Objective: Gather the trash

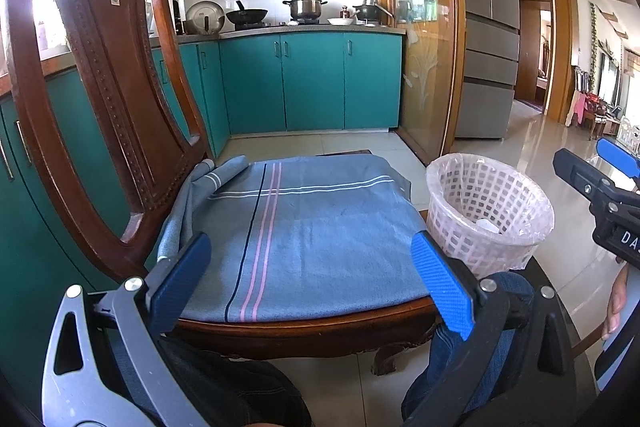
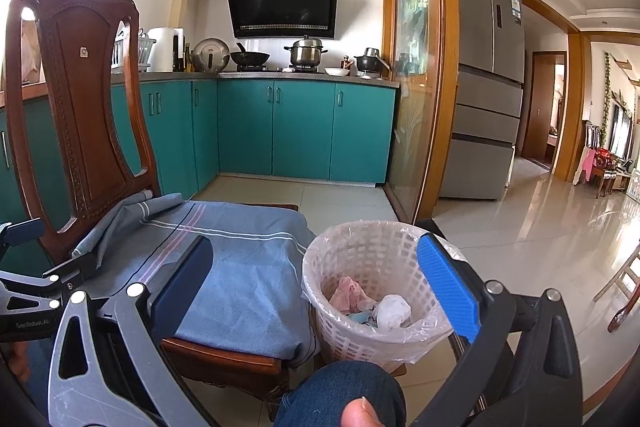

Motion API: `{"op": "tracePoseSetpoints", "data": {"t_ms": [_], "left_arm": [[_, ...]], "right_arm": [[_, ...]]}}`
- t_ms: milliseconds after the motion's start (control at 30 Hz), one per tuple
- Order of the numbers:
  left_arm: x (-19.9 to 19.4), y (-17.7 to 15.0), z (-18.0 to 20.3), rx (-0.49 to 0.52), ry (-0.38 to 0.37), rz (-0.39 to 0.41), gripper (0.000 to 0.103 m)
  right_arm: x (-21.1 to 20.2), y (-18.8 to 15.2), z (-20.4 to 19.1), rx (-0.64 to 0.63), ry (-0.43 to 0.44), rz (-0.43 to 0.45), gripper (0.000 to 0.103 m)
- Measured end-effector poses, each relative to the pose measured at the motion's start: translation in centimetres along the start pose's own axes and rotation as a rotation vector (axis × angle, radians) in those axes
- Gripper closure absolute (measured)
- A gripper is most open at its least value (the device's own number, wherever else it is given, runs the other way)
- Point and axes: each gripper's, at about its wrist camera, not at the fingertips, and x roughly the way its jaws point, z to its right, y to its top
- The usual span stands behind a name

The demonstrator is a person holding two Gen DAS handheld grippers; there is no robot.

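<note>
left gripper (image 1: 312, 283) spread wide, gripping nothing, poised over the blue cloth (image 1: 304, 235) on the chair (image 1: 100, 75). right gripper (image 2: 316, 287) likewise wide apart and empty, hovering by the basket (image 2: 372, 343), which stands on the floor just beside the seat, lined with a clear bag. inside it: pink scrap (image 2: 346, 291), white wad (image 2: 394, 311), bit of blue. teal cabinets (image 2: 300, 131) behind.

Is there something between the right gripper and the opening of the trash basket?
Nothing visible. The right gripper, jaws open and empty, looks straight at the trash basket. Its top is uncovered, with crumpled trash inside.
</note>
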Motion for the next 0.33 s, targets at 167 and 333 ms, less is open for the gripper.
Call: {"op": "tracePoseSetpoints", "data": {"t_ms": [167,333], "left_arm": [[0.8,-0.2,0.0,-0.006,0.011,-0.023,0.003],[2.2,-0.8,-0.2,-0.013,0.047,-0.069,0.003]], "right_arm": [[0.6,-0.1,-0.1,-0.004,0.007,-0.011,0.003],[1.0,-0.1,-0.6,-0.006,0.033,-0.024,0.003]]}}
